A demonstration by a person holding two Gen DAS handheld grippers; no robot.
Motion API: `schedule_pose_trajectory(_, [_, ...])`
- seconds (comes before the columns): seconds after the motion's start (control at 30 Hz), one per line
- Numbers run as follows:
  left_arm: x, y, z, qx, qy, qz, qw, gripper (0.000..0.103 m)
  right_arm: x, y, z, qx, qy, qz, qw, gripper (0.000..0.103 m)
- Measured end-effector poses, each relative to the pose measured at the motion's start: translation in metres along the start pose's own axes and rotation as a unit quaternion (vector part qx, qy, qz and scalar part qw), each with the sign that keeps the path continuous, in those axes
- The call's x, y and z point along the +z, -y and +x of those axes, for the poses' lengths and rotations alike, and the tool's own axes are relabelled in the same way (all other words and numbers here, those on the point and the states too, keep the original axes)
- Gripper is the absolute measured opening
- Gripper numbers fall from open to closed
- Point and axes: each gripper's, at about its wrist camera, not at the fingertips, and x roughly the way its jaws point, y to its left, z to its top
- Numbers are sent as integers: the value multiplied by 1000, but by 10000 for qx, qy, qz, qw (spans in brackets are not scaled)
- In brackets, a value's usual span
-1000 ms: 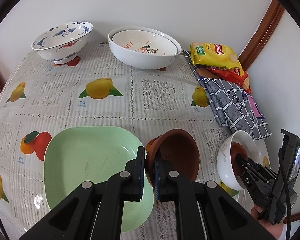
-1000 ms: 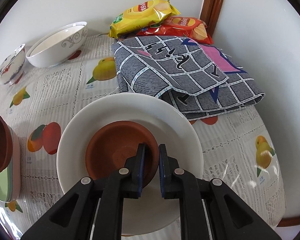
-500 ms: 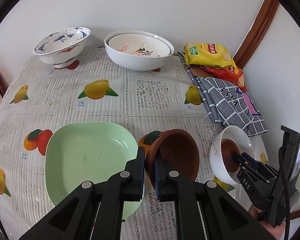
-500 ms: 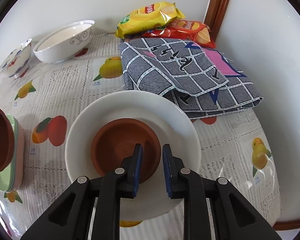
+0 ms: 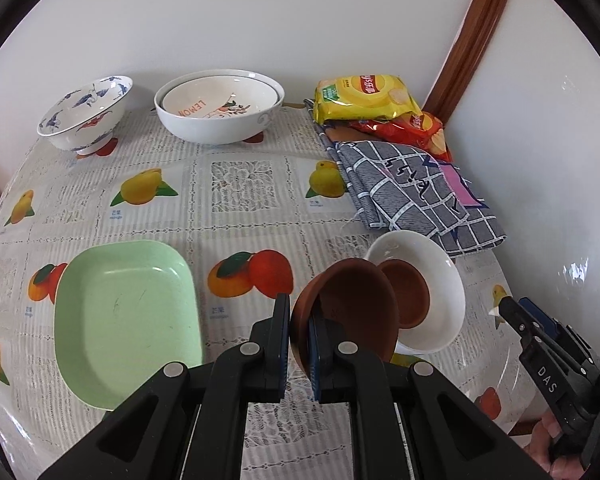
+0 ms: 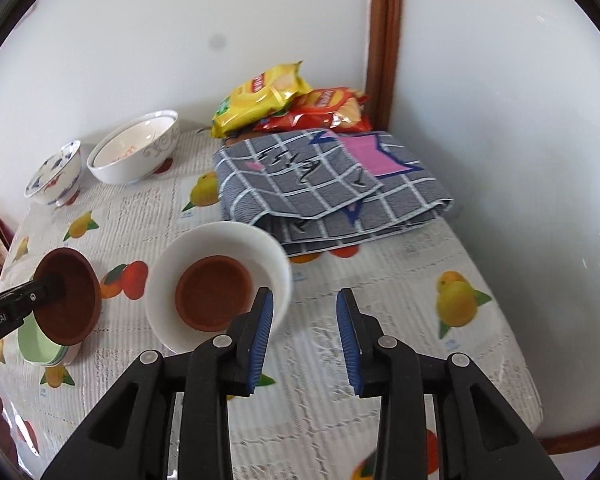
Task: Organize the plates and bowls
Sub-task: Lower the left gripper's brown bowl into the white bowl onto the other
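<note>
1. The left tool (image 5: pixel 298 336) is clamped on the rim of a brown bowl (image 5: pixel 348 312), one finger outside the wall and one inside.
2. That bowl is tilted on its side, its opening facing right, and is held above the tabletop (image 5: pixel 240 216) between the green plate (image 5: pixel 124 320) and the white bowl (image 5: pixel 440 280).
3. From the right wrist view the same brown bowl (image 6: pixel 70 296) hangs over the edge of the green plate (image 6: pixel 40 346), with the left tool reaching in from the left edge.
4. The right tool (image 6: pixel 305 332) is spread wide apart and holds nothing; its blue-padded fingers (image 6: pixel 262 332) sit just right of the white bowl (image 6: pixel 268 256).
5. In the left wrist view the right tool (image 5: pixel 504 308) shows at the lower right, apart from the white bowl.
6. The white bowl rests on the tabletop, tipped a little, with a second brown bowl (image 6: pixel 214 294) lying inside it, opening up.
7. A grey checked cloth (image 6: pixel 332 188) lies folded just behind the white bowl; whether they touch is unclear.
8. Behind the cloth, against the wall, a yellow chip bag (image 6: pixel 264 94) lies over a red chip bag (image 6: pixel 324 110).
9. At the back left stand a large white bowl (image 5: pixel 220 120) with a smaller printed bowl (image 5: pixel 216 98) nested in it, and beside it a blue-patterned bowl (image 5: pixel 84 112).
</note>
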Motion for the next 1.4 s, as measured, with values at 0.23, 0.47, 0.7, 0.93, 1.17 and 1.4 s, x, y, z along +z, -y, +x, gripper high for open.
schedule_pose_trajectory(0.23, [-2,30,5,-19,-51,192,9998,8,-8,42,-17,-200,106,274,9994,33])
schedule_pose_trajectory(0.47, [-1,44,14,25,-129,268,9996,8,-17,67,-19,-180,88,493,9986,33])
schedule_pose_trajectory(0.7, [3,49,29,27,-214,214,9995,8,-24,77,-8,-122,-65,610,9980,33])
schedule_pose_trajectory(0.93, [8,59,41,-59,-247,259,9993,9,-27,76,4,-115,-209,533,9983,33])
schedule_pose_trajectory(1.17, [11,67,58,-81,-348,288,9989,9,-27,78,10,-149,-262,498,9983,33])
schedule_pose_trajectory(1.4, [14,73,71,-88,-375,362,9986,9,-31,83,19,-239,-401,521,9976,33])
